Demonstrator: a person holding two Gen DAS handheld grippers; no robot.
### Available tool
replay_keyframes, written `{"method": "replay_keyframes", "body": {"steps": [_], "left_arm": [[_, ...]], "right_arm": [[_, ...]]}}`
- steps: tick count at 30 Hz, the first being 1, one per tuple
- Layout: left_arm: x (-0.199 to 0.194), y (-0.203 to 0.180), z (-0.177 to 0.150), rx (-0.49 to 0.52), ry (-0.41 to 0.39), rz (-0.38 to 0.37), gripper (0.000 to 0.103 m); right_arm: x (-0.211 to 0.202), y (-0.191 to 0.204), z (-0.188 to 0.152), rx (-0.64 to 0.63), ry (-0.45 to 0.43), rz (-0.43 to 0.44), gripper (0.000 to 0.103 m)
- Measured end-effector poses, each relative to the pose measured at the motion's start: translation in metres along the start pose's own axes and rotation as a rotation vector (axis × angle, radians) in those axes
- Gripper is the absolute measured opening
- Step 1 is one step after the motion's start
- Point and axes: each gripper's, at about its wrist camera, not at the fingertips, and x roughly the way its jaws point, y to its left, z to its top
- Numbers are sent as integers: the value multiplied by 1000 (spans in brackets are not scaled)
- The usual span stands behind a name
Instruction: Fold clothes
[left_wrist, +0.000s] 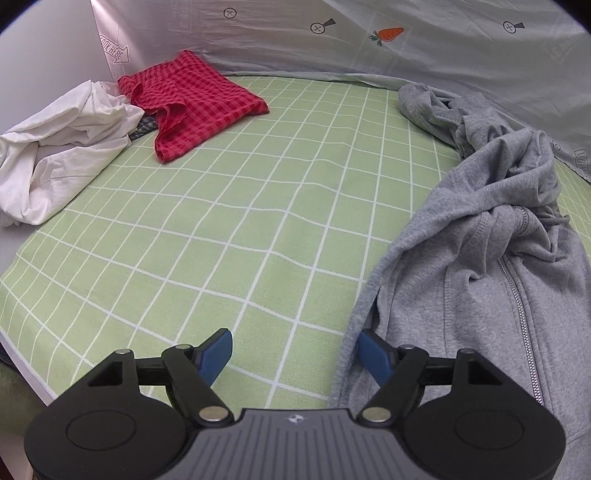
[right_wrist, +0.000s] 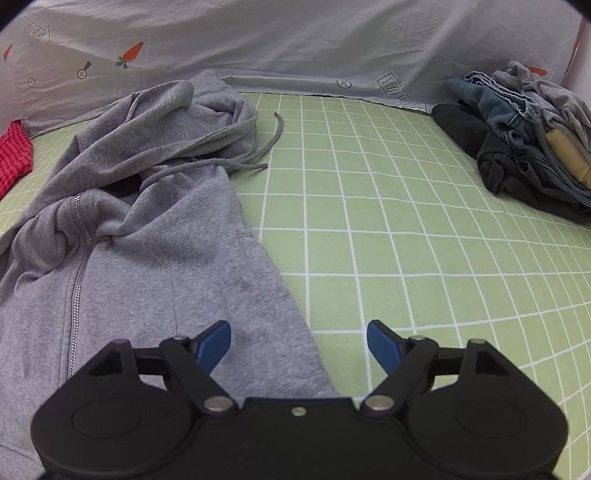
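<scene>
A green checked cloth (left_wrist: 229, 221) covers the tabletop. On it the gray hoodie (right_wrist: 155, 236) lies bunched up, zipper side up, hood crumpled — not folded yet. A stack of dark clothes (right_wrist: 524, 147) sits far to the right and looks already folded. A white shirt (left_wrist: 59, 147) and red checked shorts (left_wrist: 195, 99) wait in a messy heap on the left. The left gripper (left_wrist: 295, 354) and right gripper (right_wrist: 299, 345) are both spread apart, holding nothing, at the hoodie's bottom edges. Most folding looks left to do.
</scene>
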Motion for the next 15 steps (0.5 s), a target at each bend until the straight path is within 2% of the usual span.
{"method": "replay_keyframes", "body": {"steps": [6,8,10,15], "left_arm": [[-10,-16,39,16,-101,-27,83],[-9,-27,53,44,-126,-54,84],[-6,-44,66,84,-143,-77,84],[6,-90,96,200,-189,-159,84]], "right_arm": [[10,-21,22,67,-28,-24,79],[16,-27,29,88,-29,-44,80],[22,-33,35,111,-27,-65,88],[52,-53,46,164,-15,-114,94]]}}
